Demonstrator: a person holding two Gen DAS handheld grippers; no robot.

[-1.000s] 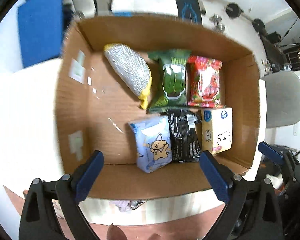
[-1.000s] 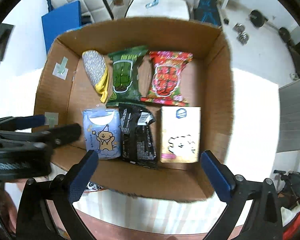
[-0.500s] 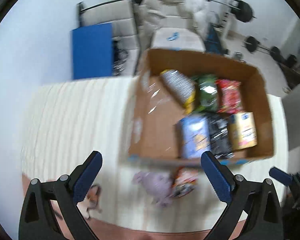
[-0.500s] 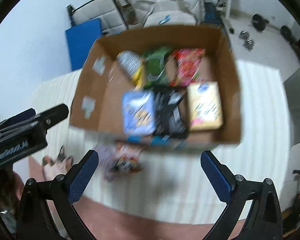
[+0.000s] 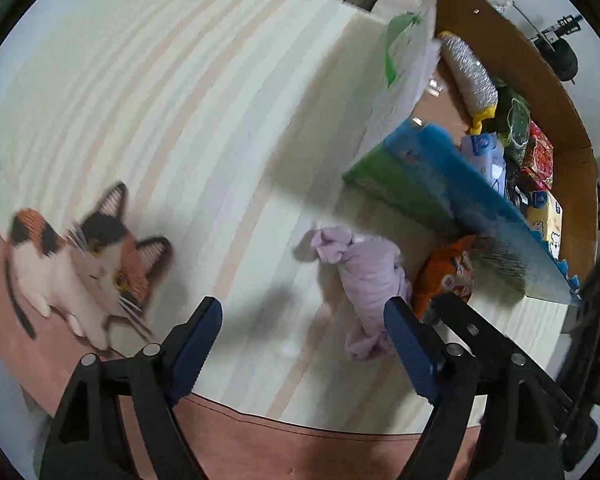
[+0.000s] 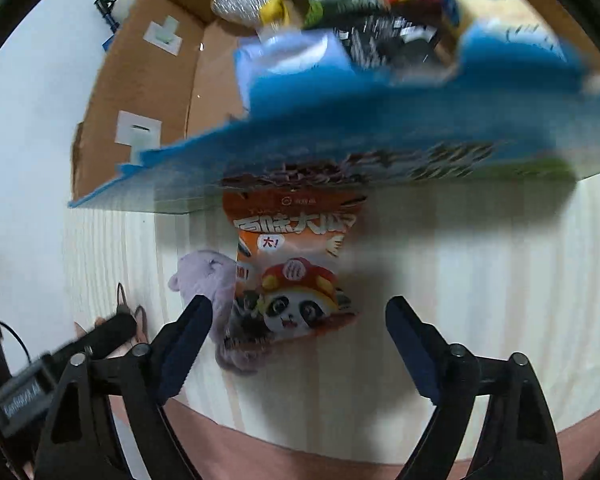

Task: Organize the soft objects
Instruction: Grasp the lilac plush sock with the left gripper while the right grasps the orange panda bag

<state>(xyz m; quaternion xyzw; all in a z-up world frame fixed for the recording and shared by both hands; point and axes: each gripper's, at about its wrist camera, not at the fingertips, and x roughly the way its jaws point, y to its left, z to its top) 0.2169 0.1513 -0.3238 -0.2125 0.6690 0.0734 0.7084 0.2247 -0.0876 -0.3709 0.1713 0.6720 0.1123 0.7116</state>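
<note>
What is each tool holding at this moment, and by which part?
Nothing is held. The left tool and the right tool are both open and empty; the orange snack bag lies on the table between the right tool's fingers, not gripped.

Each gripper is a black plastic frame of two angular arms with triangular cut-outs, a silver round screw at each joint, and flat dark blue ribbed pads as fingers: left gripper, right gripper. Beside the right gripper, the left one's black body carries faint white lettering.
</note>
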